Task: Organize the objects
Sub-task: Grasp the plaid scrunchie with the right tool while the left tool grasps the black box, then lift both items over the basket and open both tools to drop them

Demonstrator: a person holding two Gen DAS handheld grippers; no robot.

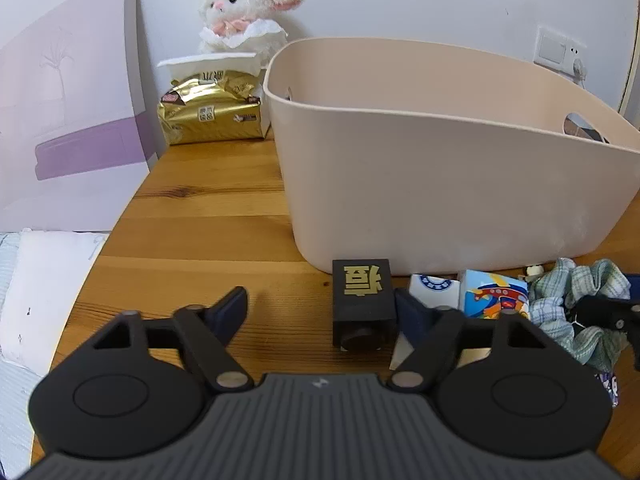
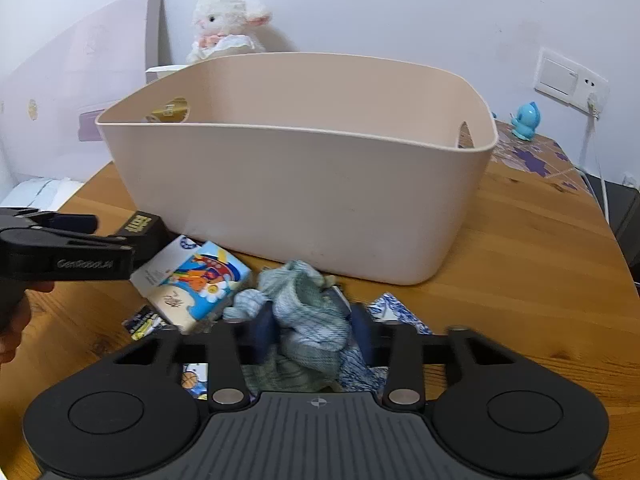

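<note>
Up close, right gripper point(image 2: 312, 334) jaws narrowed onto bunched green-checked cloth point(image 2: 308, 316), gripping it just above wooden counter point(image 2: 540, 280). Left gripper point(image 1: 320, 312) jaws spread wide, holding nothing; black box with gold character point(image 1: 362, 300) lies between them, nearer right-hand finger. Beside it, tissue packs point(image 1: 494, 292) and cloth heap in front of beige basket point(image 1: 440, 184). Farther back, gold tissue pack point(image 1: 212, 114), white plush lamb point(image 1: 240, 8) against wall.
</note>
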